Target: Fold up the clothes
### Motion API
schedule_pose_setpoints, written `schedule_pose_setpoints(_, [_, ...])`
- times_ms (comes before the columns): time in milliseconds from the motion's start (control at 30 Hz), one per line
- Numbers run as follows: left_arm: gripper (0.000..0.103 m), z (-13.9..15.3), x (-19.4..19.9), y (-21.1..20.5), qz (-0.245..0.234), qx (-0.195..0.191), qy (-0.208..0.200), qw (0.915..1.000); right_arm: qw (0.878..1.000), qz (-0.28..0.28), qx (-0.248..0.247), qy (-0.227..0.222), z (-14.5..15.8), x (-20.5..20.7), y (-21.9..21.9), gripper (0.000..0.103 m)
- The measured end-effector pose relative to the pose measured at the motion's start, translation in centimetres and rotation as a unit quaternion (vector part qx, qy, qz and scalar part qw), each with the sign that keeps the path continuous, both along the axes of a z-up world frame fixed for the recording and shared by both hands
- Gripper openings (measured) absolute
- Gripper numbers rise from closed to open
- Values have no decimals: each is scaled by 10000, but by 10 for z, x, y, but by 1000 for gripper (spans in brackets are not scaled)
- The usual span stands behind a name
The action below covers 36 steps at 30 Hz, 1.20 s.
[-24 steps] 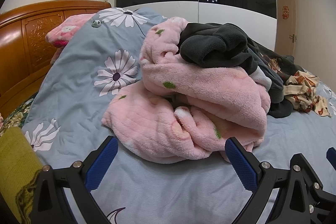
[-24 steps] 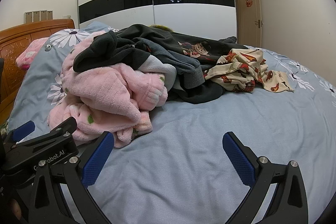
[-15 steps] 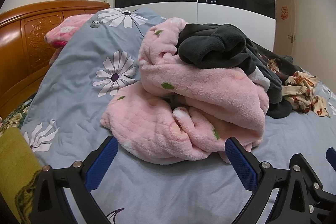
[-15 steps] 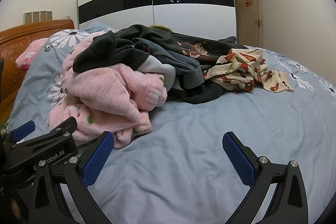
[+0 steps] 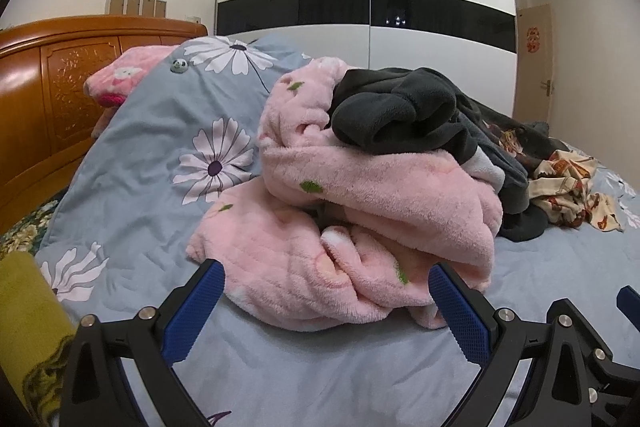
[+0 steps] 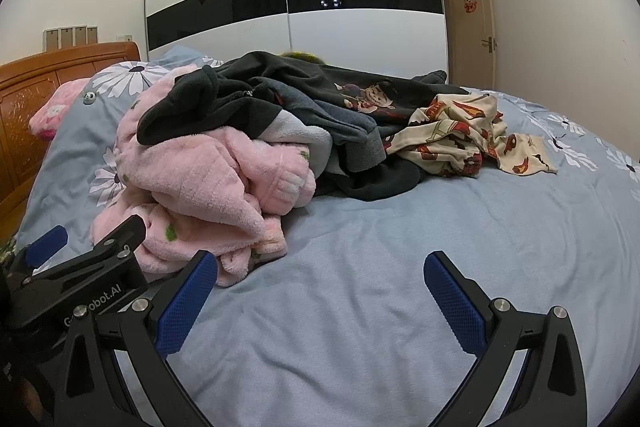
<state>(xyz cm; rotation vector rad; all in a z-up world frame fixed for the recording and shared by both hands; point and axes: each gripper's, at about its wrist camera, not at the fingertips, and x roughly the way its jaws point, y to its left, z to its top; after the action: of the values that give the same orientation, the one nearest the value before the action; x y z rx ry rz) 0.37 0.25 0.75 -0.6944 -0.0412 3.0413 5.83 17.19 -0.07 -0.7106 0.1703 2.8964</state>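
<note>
A big blue-grey bed cover [image 6: 380, 267] with white flowers is filling most of both views. It looks soft and a bit wrinkly. A pile of clothes [image 6: 280, 131] is sitting on it, in the middle of each view, and no piece looks folded yet.

The pink fluffy garment [image 5: 360, 219] is the biggest piece and is lying at the near edge of the pile. In the left wrist view it is sitting in the lower middle, right in front of the left gripper [image 5: 324, 303]. Its near edge is running sideways, from one blue finger across to the other. The jaws are standing wide apart with nothing between them. So the left hand looks like the nearer one for a first grab.

In the right wrist view the pink garment is lying to the lower left, just past the left finger of the right gripper [image 6: 320, 287]. This gripper is also spread wide and holding nothing, with only bare cover between its fingers.

A dark grey fleece garment [image 5: 404, 119] is lying bunched on top of the pink one. A small cream printed garment [image 6: 468, 135] is lying crumpled at the right of the pile.
</note>
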Motion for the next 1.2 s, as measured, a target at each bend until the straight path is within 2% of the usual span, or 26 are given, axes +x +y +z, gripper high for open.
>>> schedule_pose_setpoints(100, [103, 0, 2, 0, -20, -13, 79, 10000, 10000, -6, 4, 8, 0, 0, -1, 103])
schedule_pose_setpoints(500, [103, -6, -1, -2, -129, 143, -29, 9998, 10000, -22, -23, 35, 0, 0, 0, 103])
schedule_pose_setpoints(733, [103, -5, 0, -1, -96, 15, 8, 10000, 10000, -12, -25, 50, 1, 0, -1, 103])
schedule_pose_setpoints(1200, [103, -4, 1, -1, -118, 8, 2, 9999, 9999, -9, -67, 77, 1, 1, 0, 103])
